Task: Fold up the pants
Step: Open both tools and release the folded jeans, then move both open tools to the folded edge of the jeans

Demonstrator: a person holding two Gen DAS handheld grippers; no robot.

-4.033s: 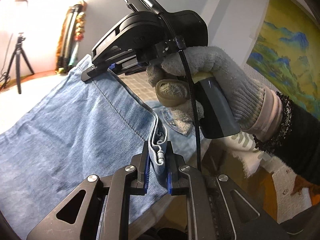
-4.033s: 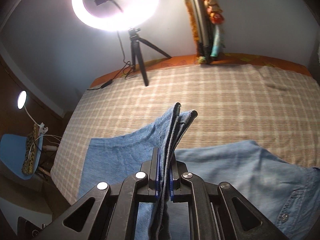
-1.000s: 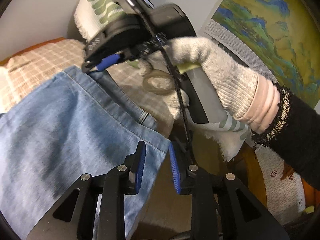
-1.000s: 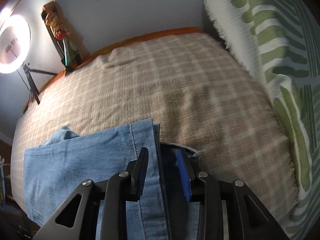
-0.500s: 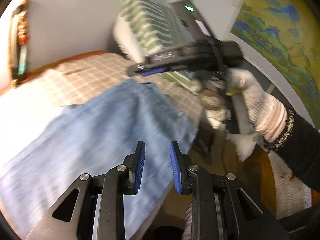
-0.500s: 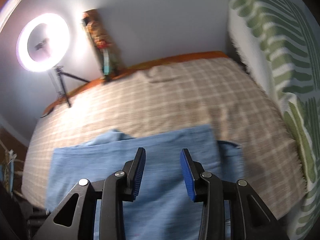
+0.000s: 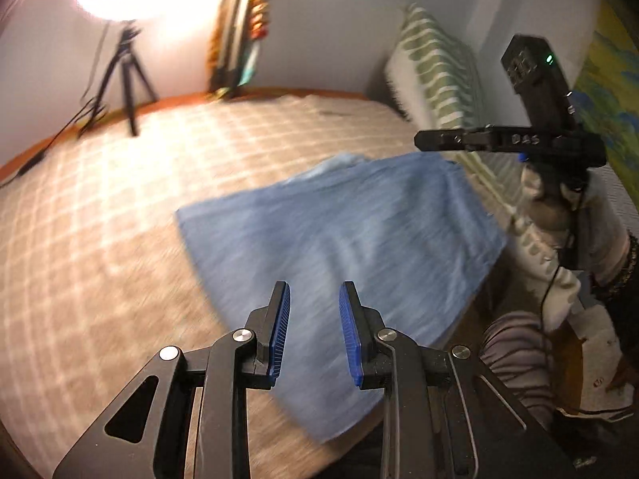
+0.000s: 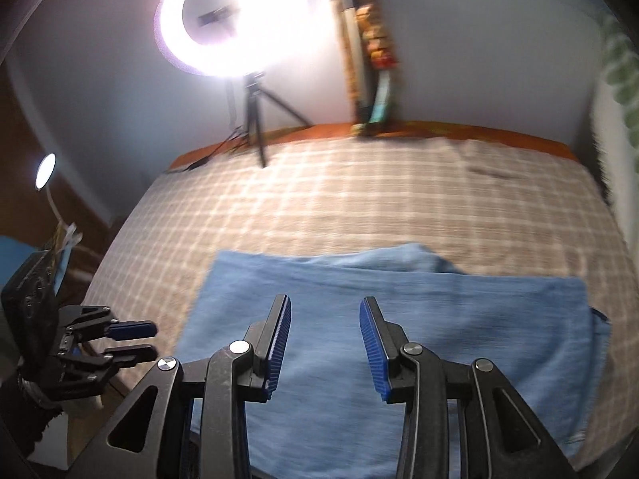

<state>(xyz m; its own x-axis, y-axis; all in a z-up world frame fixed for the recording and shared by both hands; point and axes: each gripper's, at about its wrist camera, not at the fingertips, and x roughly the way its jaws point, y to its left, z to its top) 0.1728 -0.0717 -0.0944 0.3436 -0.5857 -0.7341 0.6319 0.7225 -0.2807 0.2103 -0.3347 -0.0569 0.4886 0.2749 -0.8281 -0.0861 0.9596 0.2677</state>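
The light blue denim pants [image 7: 351, 239] lie folded into a flat rectangle at the near edge of the checked bed; they also show in the right wrist view [image 8: 399, 319]. My left gripper [image 7: 313, 331] is open and empty, raised above the pants' near left part; it also shows at the left edge of the right wrist view [image 8: 133, 339]. My right gripper [image 8: 325, 339] is open and empty above the pants' middle; it also shows in the left wrist view [image 7: 507, 143], held by a gloved hand.
The beige checked bedspread [image 8: 379, 199] stretches beyond the pants. A lit ring light on a tripod [image 8: 227, 20] stands at the far edge, with a tall decorated object [image 8: 371, 60] beside it. A green-striped white cushion [image 7: 439, 76] stands at the right.
Four seconds ago both grippers were shut on denim. They have since let go and pulled back and up; the pants now lie flat, and both views swung toward the ring light.
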